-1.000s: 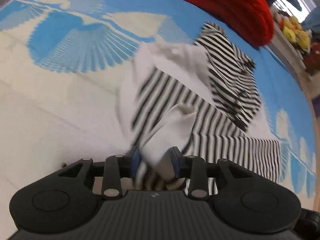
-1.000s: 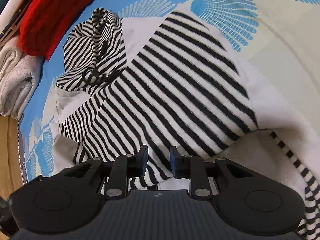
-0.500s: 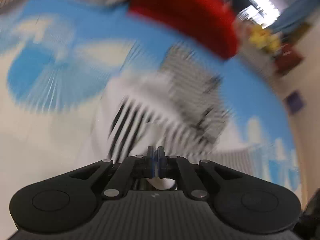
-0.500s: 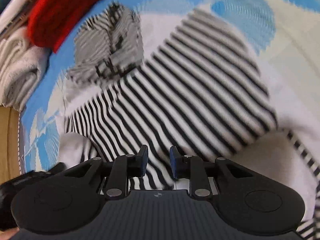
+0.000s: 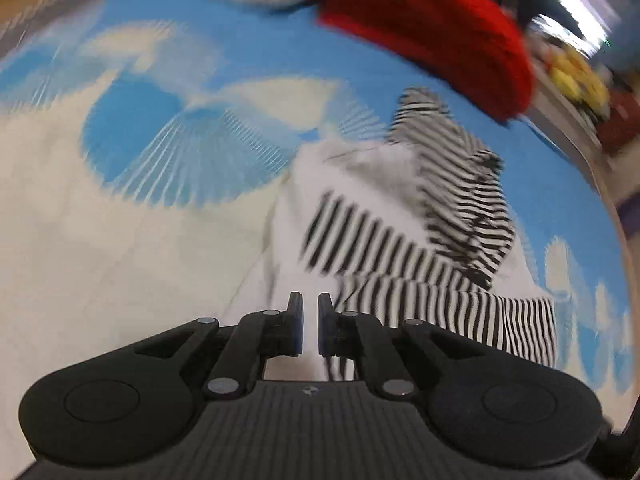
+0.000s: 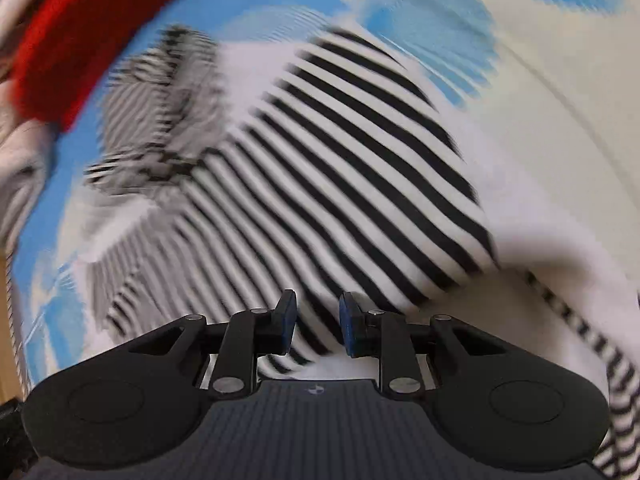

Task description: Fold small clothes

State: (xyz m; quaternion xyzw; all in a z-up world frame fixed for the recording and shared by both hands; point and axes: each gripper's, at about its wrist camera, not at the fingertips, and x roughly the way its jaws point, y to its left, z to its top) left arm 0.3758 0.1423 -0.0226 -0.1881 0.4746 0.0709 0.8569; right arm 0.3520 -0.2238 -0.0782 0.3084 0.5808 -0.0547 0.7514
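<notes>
- One black-and-white striped garment (image 5: 400, 248), with plain white panels, lies crumpled on the cloth; the right wrist view shows the same single piece (image 6: 352, 168).
- One blue-and-cream patterned cloth (image 5: 168, 148) covers the surface under it.
- One red folded fabric item (image 5: 432, 28) sits beyond the striped garment; it appears once in each view (image 6: 68, 44).
- One pale grey-white fabric bundle (image 6: 20, 168) lies beside the red one, too blurred to say more.
- Two grippers: one left gripper (image 5: 310, 328), one right gripper (image 6: 317, 326).
- Two blue-padded fingers on each gripper, four fingers in all.
- A cluster of yellow objects (image 5: 576, 76) at the far edge, too blurred to count.
</notes>
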